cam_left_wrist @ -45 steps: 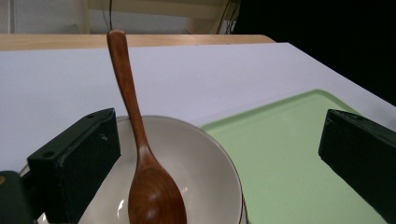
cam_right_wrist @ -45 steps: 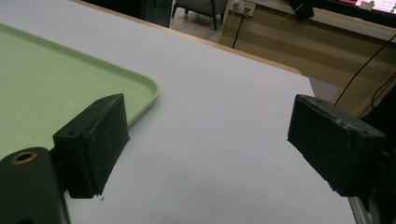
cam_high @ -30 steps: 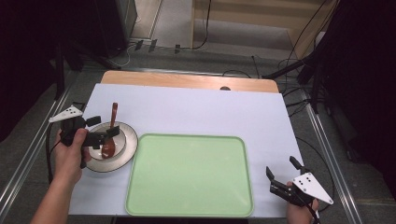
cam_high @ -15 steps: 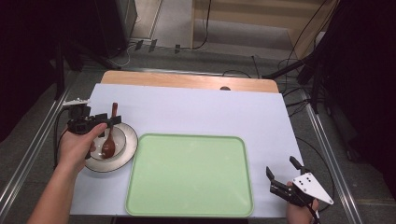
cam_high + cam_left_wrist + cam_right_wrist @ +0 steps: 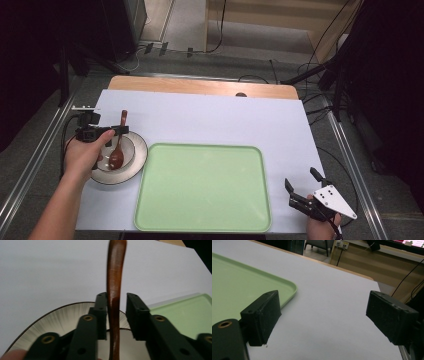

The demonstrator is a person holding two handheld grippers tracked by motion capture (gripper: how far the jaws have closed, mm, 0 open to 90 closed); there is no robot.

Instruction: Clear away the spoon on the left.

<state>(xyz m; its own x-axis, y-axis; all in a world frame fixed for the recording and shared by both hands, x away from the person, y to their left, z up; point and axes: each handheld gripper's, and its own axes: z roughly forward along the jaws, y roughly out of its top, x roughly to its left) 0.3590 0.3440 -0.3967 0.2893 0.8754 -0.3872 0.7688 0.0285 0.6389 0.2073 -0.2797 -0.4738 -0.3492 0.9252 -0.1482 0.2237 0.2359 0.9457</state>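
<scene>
While the high view sets the left gripper point(image 5: 119, 131) over the far rim of a white plate point(image 5: 136, 159) at the table's left side, the left gripper view reveals what the distance hides: its two black jaws stand either side of a brown wooden spoon point(image 5: 114, 290), one pad touching the handle and the other a small gap off, so the jaws are not yet closed on it. The spoon's bowl lies in a smaller dish point(image 5: 127, 150) on the plate, its handle reaching past the far rim. The plate's dark edge line and fine grey radial streaks are plain from close up. A pale green tray point(image 5: 202, 187) lies just right of the plate, bare. At the near right corner the right gripper point(image 5: 302, 184) hovers with jaws wide apart over the white table cover point(image 5: 215, 122); its own view has the tray's corner at left. Beyond the cover a strip of wooden tabletop point(image 5: 200, 86) shows, then grey floor with cables and dark surroundings.
</scene>
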